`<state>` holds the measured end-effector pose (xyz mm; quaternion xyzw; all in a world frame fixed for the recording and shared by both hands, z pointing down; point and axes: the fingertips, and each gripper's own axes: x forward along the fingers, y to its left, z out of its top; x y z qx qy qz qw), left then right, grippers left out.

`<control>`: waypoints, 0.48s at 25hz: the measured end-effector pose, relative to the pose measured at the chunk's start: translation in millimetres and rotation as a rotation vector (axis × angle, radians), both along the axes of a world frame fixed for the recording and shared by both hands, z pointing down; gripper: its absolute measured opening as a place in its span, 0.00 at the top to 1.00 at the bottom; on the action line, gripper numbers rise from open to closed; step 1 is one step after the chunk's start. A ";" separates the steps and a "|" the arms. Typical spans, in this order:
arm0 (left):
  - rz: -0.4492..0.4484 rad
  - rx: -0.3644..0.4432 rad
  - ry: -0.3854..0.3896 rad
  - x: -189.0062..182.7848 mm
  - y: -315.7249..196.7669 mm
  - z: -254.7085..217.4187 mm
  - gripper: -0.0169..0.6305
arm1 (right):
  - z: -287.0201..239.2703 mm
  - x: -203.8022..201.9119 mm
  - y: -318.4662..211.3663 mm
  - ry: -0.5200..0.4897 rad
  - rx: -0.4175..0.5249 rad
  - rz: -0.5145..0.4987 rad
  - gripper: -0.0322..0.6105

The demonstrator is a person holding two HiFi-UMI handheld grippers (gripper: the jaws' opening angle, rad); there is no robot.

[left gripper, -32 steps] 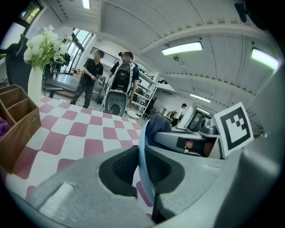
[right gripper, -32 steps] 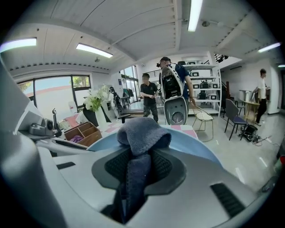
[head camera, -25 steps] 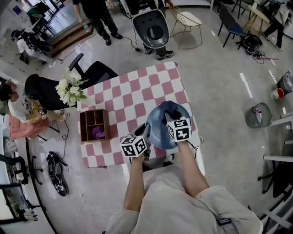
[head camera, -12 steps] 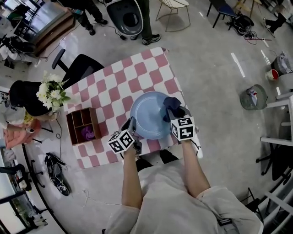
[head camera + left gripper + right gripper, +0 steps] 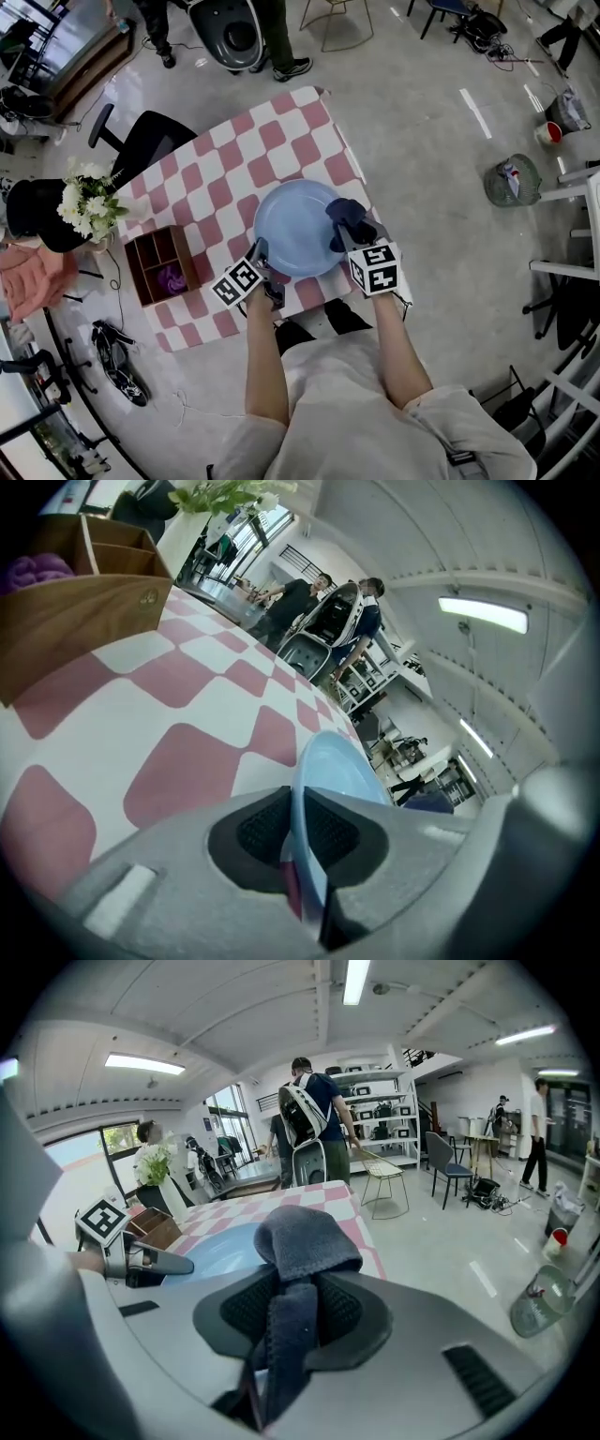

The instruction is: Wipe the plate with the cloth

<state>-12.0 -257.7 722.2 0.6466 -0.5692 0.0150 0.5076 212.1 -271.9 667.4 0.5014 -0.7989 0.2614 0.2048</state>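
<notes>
A light blue plate (image 5: 295, 228) lies over the pink-and-white checked table (image 5: 272, 150) near its front edge. My left gripper (image 5: 260, 258) is shut on the plate's near left rim; in the left gripper view the thin blue rim (image 5: 319, 789) runs between the jaws. My right gripper (image 5: 349, 234) is shut on a dark blue-grey cloth (image 5: 344, 217), which rests against the plate's right side. In the right gripper view the cloth (image 5: 300, 1241) bulges out past the jaws, with the plate (image 5: 220, 1246) just behind it.
A wooden divided box (image 5: 161, 267) holding something purple stands at the table's left front. White flowers (image 5: 84, 206) sit off the left edge. An office chair (image 5: 141, 141) is behind the table, and people stand beyond it. A bin (image 5: 511, 180) is on the floor at right.
The plate was held tilted up off the table and has come down flatter. The cloth has moved from the plate's top to its right side. The head view shifted.
</notes>
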 end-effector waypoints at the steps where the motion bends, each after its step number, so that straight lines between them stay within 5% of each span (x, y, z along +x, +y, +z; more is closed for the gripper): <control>1: -0.002 -0.007 0.005 -0.5 -0.5 2.0 0.93 | -0.2 -1.8 1.2 0.003 0.000 0.000 0.79; 7: 0.028 -0.028 -0.053 -6.1 -2.9 5.8 0.93 | -7.4 -4.2 10.9 0.017 0.000 0.040 0.79; 12: 0.103 0.043 -0.269 -21.3 -6.3 -14.5 0.91 | -12.7 -11.7 31.0 0.014 -0.012 0.095 0.79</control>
